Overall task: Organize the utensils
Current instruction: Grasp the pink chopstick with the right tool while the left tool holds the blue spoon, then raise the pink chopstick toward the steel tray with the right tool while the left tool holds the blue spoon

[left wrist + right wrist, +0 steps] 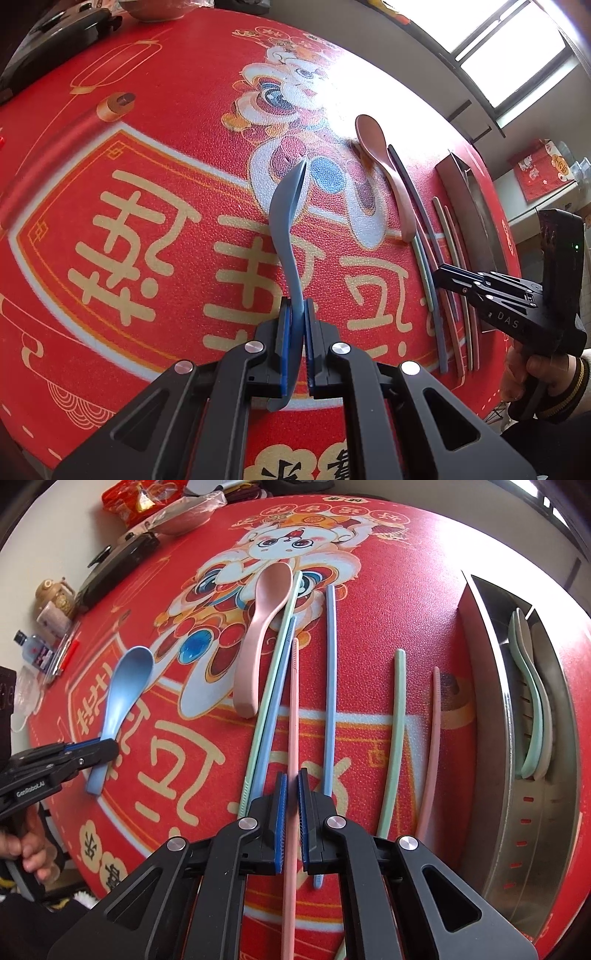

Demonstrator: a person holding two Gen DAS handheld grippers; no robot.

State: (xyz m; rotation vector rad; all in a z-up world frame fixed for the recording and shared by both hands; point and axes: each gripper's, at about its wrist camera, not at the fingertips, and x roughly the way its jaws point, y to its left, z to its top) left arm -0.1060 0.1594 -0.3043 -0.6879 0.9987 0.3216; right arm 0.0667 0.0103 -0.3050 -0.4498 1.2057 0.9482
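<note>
My left gripper [297, 304] is shut on the handle of a blue spoon [286, 206]; it also shows in the right wrist view [125, 686], held at the left by that gripper [107, 751]. My right gripper [291, 779] has its jaws close around a pink chopstick [293, 709] lying on the table; I cannot tell whether they grip it. A pink spoon [260, 635] and several green, blue and pink chopsticks [330, 679] lie on the red mat. The right gripper [441, 273] hovers over the chopsticks in the left wrist view.
A steel utensil tray [524, 812] at the right holds a green spoon [528, 701] and a beige one. A black appliance [118, 561], a bowl [184, 517], snack bags, a small teapot [55, 594] and a bottle line the table's far left edge.
</note>
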